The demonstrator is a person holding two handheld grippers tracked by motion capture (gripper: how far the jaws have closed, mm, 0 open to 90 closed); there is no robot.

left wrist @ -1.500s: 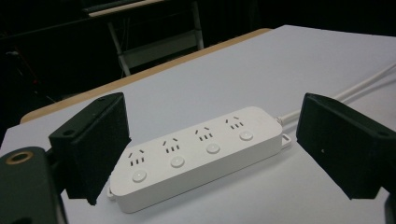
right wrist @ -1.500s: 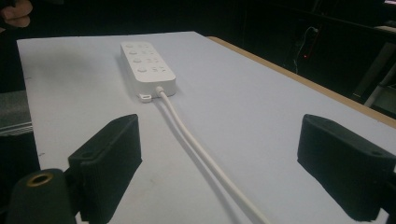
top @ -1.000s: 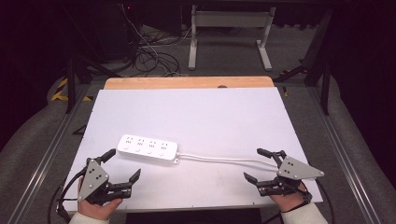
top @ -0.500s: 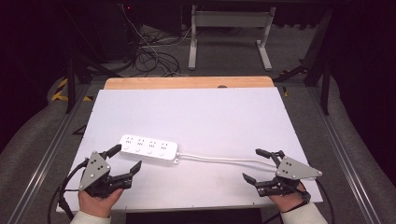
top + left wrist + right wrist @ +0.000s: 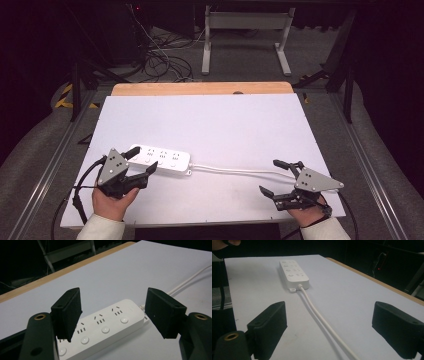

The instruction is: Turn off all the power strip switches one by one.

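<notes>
my left hand-held gripper (image 5: 142,162) has moved in over the near end of the power strip (image 5: 105,326) on the table (image 5: 225,125), jaws just closing from wide but not touching yet. right hand-held gripper (image 5: 277,177) idle, wide, astride the cord (image 5: 319,317). grab looks next.

The left gripper (image 5: 112,312) has just been closing its jaws, which still stand apart with nothing pinched. The white power strip (image 5: 105,325) lies on the white table (image 5: 120,272) below and between them. Its cord (image 5: 190,280) runs off past the right-hand jaw.
</notes>
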